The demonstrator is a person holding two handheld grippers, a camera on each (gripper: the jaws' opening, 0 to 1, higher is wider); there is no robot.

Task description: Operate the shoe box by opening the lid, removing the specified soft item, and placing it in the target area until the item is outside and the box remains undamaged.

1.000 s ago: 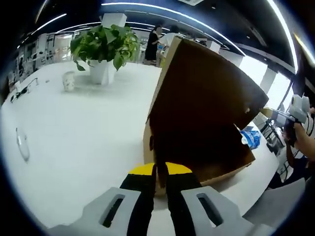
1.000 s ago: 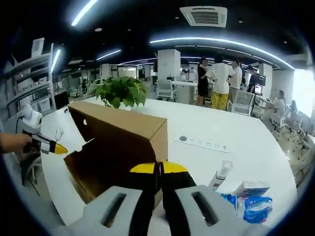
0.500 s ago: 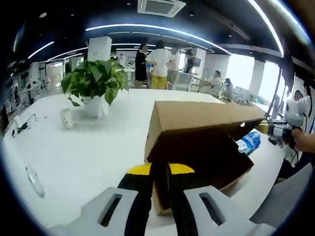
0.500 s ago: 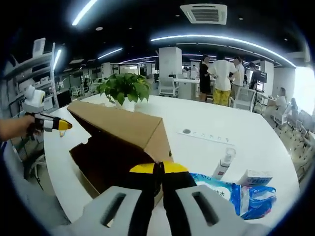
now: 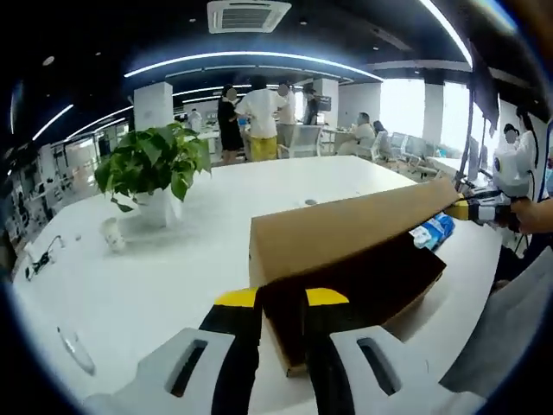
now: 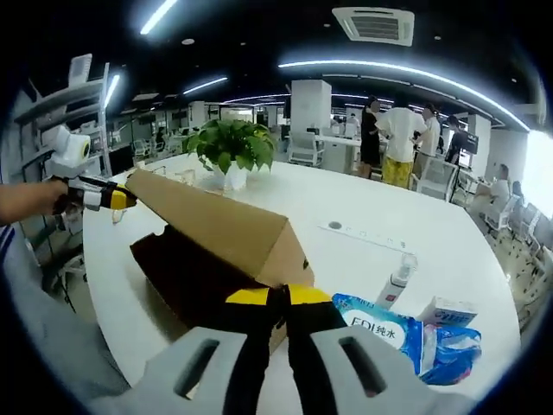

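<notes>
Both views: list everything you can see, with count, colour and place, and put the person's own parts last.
Shoe box: one, brown cardboard, on the table, lid partly raised.
Table: one, white, under everything.
Potted plant: one, green leaves in a white pot, on the table beyond the box.
Wipes pack: one, blue and white, on the table beside the box.
Small carton: one, white and blue, behind the wipes pack.
Bottle: one, white, on the table by the pack.
Cup: one, white, near the plant.
People: several, standing in the background.
Left gripper: one, black with yellow tips, shut on the box's corner.
Right gripper: one, same colours, jaws closed at the box's opposite corner.
</notes>
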